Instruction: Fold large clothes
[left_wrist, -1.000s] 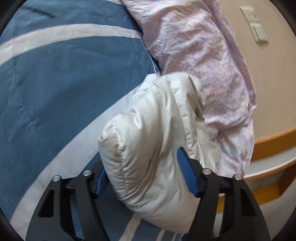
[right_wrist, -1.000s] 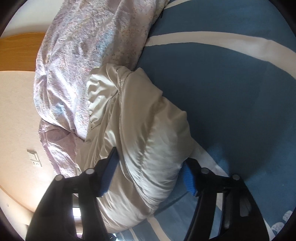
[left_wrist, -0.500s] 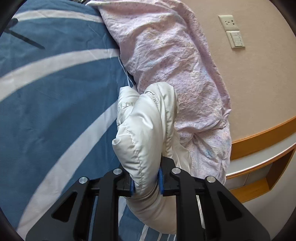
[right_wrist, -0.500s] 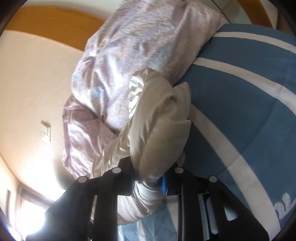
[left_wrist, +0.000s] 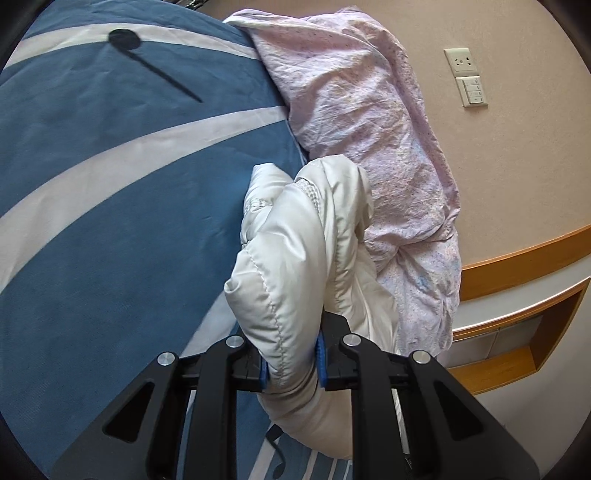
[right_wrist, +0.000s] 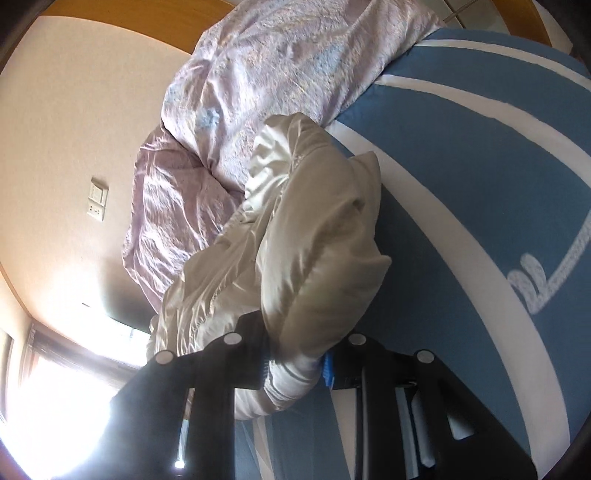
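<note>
**Inspector:** Two grips on one garment, is that right? Report the jacket first.

**Operator:** Yes. I have a cream padded jacket (left_wrist: 303, 258), bunched and partly raised off the bed (left_wrist: 110, 206), its far end resting against the pink duvet (left_wrist: 369, 122). My left gripper (left_wrist: 291, 365) is clamped on a quilted fold, blue pads (left_wrist: 320, 354) pressing into the fabric from both sides. My right gripper (right_wrist: 295, 363) is likewise closed on a puffy edge near what looks like a striped ribbed cuff (right_wrist: 288, 380), though I cannot be sure it is a cuff.

**Inspector:** Handling properties?

**Operator:** My judgement: light for its bulk, very soft, no stiffness to hold a crease. The shell is glossy, so I rate it slippery. The padding compresses under the pads, which means a narrow bite may hold only the outer layer while the filling slides.

**Inspector:** Where should hold be taken?

**Operator:** On stitched seams, hem or cuff, where the layers are sewn through and cannot shift. Mid-panel grips are the weaker choice.

**Inspector:** Surroundings?

**Operator:** Blue bedcover with white bands underneath, free for laying flat. Duvet heaped just beside the jacket, touching it; I would keep the jacket from snagging it. Beyond the duvet, a beige wall (left_wrist: 517, 166) with a socket and switch plate (left_wrist: 467, 77).
</note>
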